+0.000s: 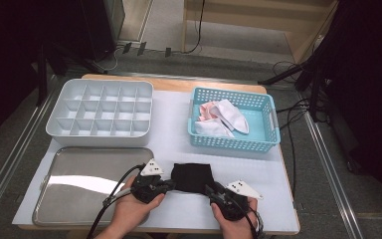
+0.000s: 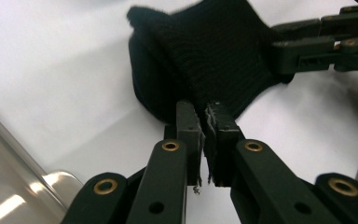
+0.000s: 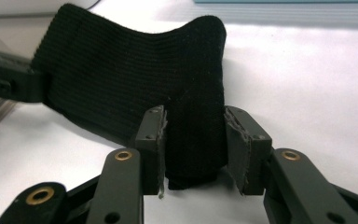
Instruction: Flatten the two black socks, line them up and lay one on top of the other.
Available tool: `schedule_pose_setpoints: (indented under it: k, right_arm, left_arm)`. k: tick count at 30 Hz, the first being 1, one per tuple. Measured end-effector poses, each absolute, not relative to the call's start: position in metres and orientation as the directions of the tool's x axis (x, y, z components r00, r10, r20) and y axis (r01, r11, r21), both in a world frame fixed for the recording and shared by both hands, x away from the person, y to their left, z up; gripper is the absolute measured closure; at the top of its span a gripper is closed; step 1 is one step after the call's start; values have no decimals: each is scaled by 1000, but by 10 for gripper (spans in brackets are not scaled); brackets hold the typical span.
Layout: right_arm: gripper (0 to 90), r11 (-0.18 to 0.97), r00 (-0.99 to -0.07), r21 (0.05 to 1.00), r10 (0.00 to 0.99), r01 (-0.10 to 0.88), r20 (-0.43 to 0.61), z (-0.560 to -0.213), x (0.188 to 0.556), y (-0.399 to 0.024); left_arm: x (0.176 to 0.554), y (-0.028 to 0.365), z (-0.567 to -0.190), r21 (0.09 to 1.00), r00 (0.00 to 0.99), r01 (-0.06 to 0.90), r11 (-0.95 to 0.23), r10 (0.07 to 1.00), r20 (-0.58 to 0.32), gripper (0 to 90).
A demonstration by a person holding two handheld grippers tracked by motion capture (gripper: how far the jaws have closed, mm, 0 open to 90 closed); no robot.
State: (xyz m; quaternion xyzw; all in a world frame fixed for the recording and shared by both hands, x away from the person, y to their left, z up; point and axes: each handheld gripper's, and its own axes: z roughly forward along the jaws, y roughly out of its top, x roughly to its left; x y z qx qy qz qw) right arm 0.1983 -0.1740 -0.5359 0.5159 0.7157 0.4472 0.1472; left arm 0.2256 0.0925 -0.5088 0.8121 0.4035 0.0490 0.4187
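The blue basket (image 1: 271, 119) sits at the back right of the table (image 1: 169, 134); inside it lie small socks, white ones (image 1: 227, 117) and a pink one (image 1: 206, 109), all piled at its left end; the right end of the basket is bare. The grey box with many little boxes inside (image 1: 101, 112) sits at the back left; every little box in it is bare. The shiny metal tray (image 1: 87, 186) lies in front of the grey box, at the near left; nothing lies in it. I can read no words or labels on any of these things.

The black sock (image 1: 191, 178) is at the near middle of the table, just right of the tray, between the two hands; its long way runs left to right across the table, from one pair of tongs to the other; its middle sags a bit.

The left tongs (image 2: 204, 140) are pinched tight on the left end of the black sock. The right tongs (image 3: 193, 144) have the right end of the sock between them; the left pad touches the cloth; a small gap shows at the right pad, so they do not squeeze it.
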Motion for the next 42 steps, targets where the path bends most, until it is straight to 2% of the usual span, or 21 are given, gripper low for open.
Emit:
schedule_pose_setpoints:
  k: [8, 11, 16, 17, 21, 22, 25, 27, 31, 38, 42]
  right_arm:
    - [602, 60, -426, 803, 870, 592, 249, -535, 198, -173]
    - [599, 64, -427, 802, 870, 594, 247, -535, 198, -172]
    - [568, 57, -432, 804, 864, 592, 257, -535, 199, -173]
    - [554, 51, -427, 806, 867, 590, 257, -535, 198, -174]
    - [504, 9, -403, 792, 864, 611, 300, -536, 201, -175]
    - [506, 6, -401, 783, 861, 622, 312, -537, 202, -175]
    - [566, 4, -394, 776, 863, 631, 316, -537, 203, -173]
    - [643, 19, -403, 774, 862, 633, 308, -537, 204, -172]
    - [772, 34, -416, 773, 857, 634, 304, -534, 204, -174]
    - [788, -7, -385, 771, 863, 637, 326, -520, 192, -192]
    - [788, 4, -383, 798, 879, 603, 284, -511, 181, -198]
  left_arm:
    - [236, 93, -506, 746, 658, 580, -328, 729, -191, 879]
    - [240, 96, -518, 728, 643, 607, -319, 735, -214, 878]
    - [239, 99, -517, 726, 655, 610, -318, 718, -236, 859]
    - [238, 99, -515, 728, 653, 612, -310, 717, -244, 839]
    - [242, 102, -512, 745, 635, 615, -259, 723, -273, 659]
    - [244, 103, -512, 742, 633, 621, -252, 720, -285, 612]
    - [249, 101, -516, 729, 622, 639, -243, 721, -305, 546]
    - [250, 99, -519, 713, 627, 651, -259, 713, -313, 573]
    - [248, 92, -521, 700, 646, 654, -286, 692, -321, 723]
    - [231, 72, -519, 682, 662, 671, -291, 650, -374, 757]
    - [227, 64, -518, 680, 656, 681, -270, 638, -404, 714]
